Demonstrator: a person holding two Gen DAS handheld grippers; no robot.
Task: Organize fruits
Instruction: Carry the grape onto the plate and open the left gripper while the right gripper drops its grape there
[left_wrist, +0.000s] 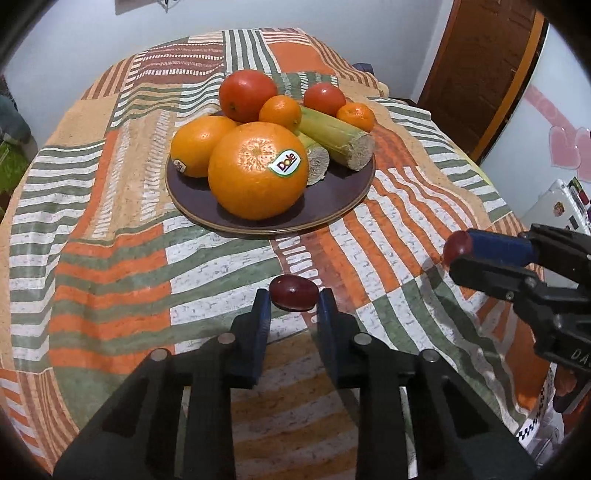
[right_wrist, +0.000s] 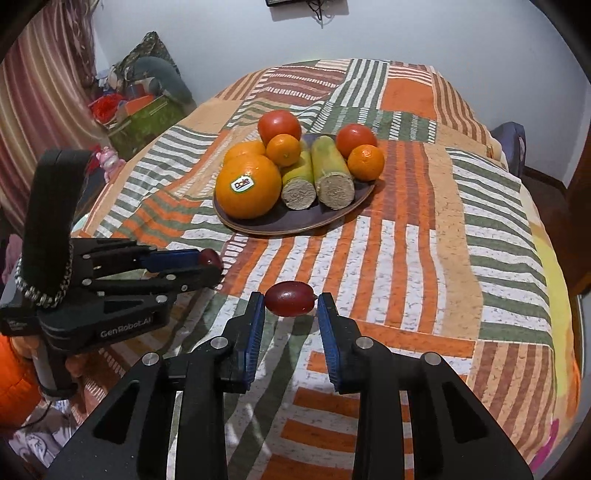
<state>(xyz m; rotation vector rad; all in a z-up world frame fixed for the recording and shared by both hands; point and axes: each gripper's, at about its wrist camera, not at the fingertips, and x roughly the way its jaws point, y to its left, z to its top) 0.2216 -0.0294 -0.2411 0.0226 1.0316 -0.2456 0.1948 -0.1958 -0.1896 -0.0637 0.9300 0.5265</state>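
A dark brown plate (left_wrist: 332, 201) (right_wrist: 295, 221) on the striped tablecloth holds two large oranges (left_wrist: 258, 170) (right_wrist: 248, 184), two small mandarins (left_wrist: 280, 112), two red tomatoes (left_wrist: 246, 94) and two cut sugarcane pieces (left_wrist: 334, 142) (right_wrist: 332, 173). My left gripper (left_wrist: 294, 295) is shut on a dark red grape (left_wrist: 294, 292), held above the cloth short of the plate; it also shows in the right wrist view (right_wrist: 214, 264). My right gripper (right_wrist: 290, 298) is shut on another red grape (right_wrist: 290, 298), level with the left one; it shows at the right of the left wrist view (left_wrist: 456, 251).
The patterned cloth (right_wrist: 424, 240) covers the whole table. A wooden door (left_wrist: 484, 66) stands at the far right. Boxes and clutter (right_wrist: 140, 107) lie off the table's left side, by a striped curtain (right_wrist: 40, 92).
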